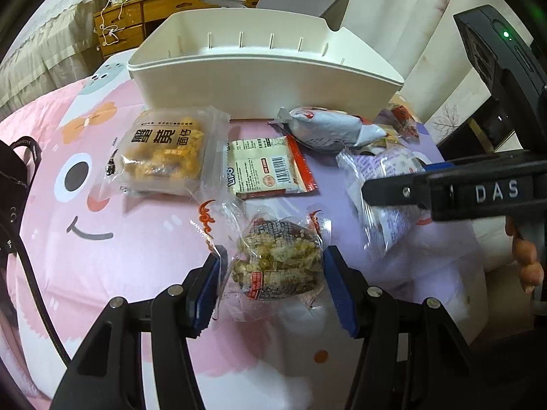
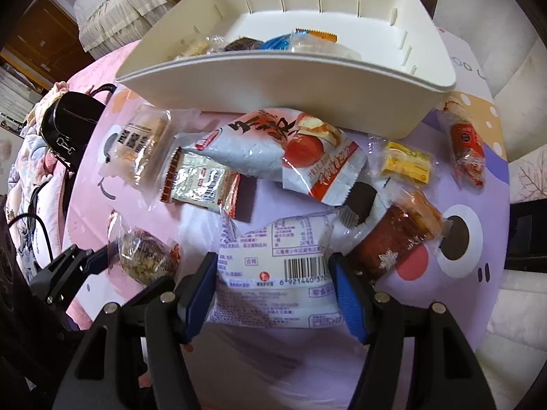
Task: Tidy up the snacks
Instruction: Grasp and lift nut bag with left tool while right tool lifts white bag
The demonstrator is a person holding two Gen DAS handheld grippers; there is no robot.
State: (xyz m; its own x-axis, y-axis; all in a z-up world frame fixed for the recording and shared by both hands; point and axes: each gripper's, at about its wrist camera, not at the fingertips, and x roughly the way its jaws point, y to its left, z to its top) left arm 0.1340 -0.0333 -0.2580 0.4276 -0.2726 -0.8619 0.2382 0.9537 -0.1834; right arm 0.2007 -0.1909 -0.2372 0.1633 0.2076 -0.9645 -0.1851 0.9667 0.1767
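Snack packets lie on a pink and purple cartoon cloth in front of a white bin (image 1: 239,78) that holds several snacks (image 2: 273,42). My left gripper (image 1: 271,287) is shut on a clear-wrapped nut cake (image 1: 277,263), also in the right wrist view (image 2: 147,259). My right gripper (image 2: 273,294) is shut on a white barcoded packet (image 2: 277,273), seen from the side in the left wrist view (image 1: 383,184). Both packets sit low over the cloth.
Loose on the cloth: a yellow noodle pack (image 1: 164,153), a red-edged cracker packet (image 1: 266,167), a white apple-print bag (image 2: 283,147), a yellow candy (image 2: 407,165), a red candy (image 2: 466,150), a brown cake (image 2: 393,239). A black bag (image 2: 68,126) lies left.
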